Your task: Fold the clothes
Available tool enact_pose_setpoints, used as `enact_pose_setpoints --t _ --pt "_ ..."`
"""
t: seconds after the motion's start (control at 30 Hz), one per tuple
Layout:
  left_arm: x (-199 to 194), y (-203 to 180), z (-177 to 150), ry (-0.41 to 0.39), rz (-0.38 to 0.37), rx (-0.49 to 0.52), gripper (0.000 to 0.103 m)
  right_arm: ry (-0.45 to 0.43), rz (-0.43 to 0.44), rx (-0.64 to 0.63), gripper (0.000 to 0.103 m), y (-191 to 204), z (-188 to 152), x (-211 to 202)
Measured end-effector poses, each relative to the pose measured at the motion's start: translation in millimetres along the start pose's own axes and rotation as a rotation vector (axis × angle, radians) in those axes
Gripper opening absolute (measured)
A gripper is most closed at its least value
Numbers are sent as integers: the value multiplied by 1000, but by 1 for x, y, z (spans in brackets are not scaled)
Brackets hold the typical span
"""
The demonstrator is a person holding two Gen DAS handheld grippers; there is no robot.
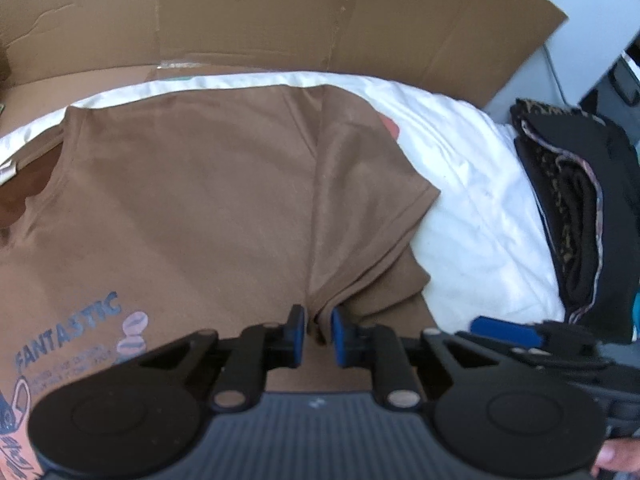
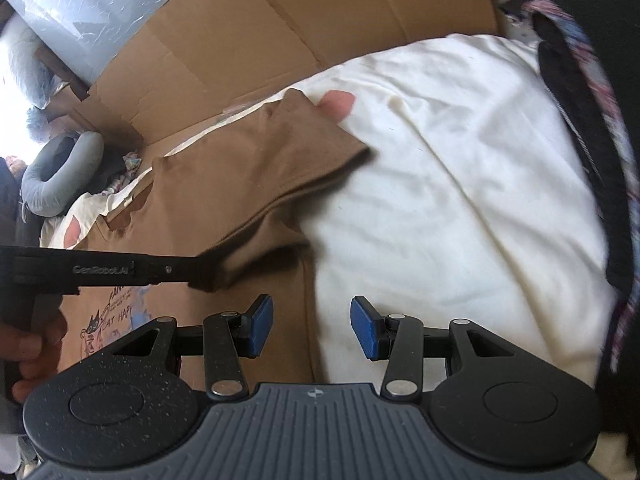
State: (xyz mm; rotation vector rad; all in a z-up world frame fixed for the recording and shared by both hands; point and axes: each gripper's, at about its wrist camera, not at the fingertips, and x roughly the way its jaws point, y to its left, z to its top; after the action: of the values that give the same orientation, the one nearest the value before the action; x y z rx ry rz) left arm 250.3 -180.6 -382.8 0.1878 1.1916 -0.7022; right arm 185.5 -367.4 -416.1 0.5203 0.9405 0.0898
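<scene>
Pinching sleeve (image 1: 372, 216) of brown shirt (image 1: 192, 208), spread on white bedding (image 1: 472, 208): left claw (image 1: 318, 332) clenched on fabric; right claw (image 2: 312, 330) released, empty. Sleeve best folded inward flat, wrinkles avoided.

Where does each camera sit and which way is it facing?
Left wrist: sits on the left gripper, looks steeply down onto the brown printed T-shirt; its pads pinch a sleeve fold, and a fingertip shows at lower right.
Right wrist: sits on the right gripper, open over the white sheet; a hand holds the left gripper at left.
Shared: T-shirt, sheet, flattened brown cardboard, dark folded clothes.
</scene>
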Motion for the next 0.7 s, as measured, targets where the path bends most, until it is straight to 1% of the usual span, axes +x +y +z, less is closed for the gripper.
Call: enact_pose_setpoints --t 0.07,0.13,0.27,0.43,0.47,0.5,0.57,0.7 --pt "-1 0 -1 -9 -3 -18 15 0 2 -9 50 3 4 8" --pt "-1 -2 -2 -7 1 -13 10 2 -1 -9 50 5 7 16" --pt "-6 -3 -3 -25 1 -5 5 -9 -27 -61 49 9 10 28" --pt "-17 6 -5 -54 -21 -78 4 -32 -53 -90 47 13 15 34" --pt "-19 7 -6 -62 -23 -90 4 -35 -67 -100 44 14 15 36" --pt "-21 8 -6 -69 -26 -101 3 -38 -86 -117 37 16 16 38" --pt "-24 12 -7 -82 -29 -127 3 -44 -131 -173 30 20 14 40" --pt "-28 23 -13 -101 -21 -196 2 -39 -132 -207 29 19 14 40"
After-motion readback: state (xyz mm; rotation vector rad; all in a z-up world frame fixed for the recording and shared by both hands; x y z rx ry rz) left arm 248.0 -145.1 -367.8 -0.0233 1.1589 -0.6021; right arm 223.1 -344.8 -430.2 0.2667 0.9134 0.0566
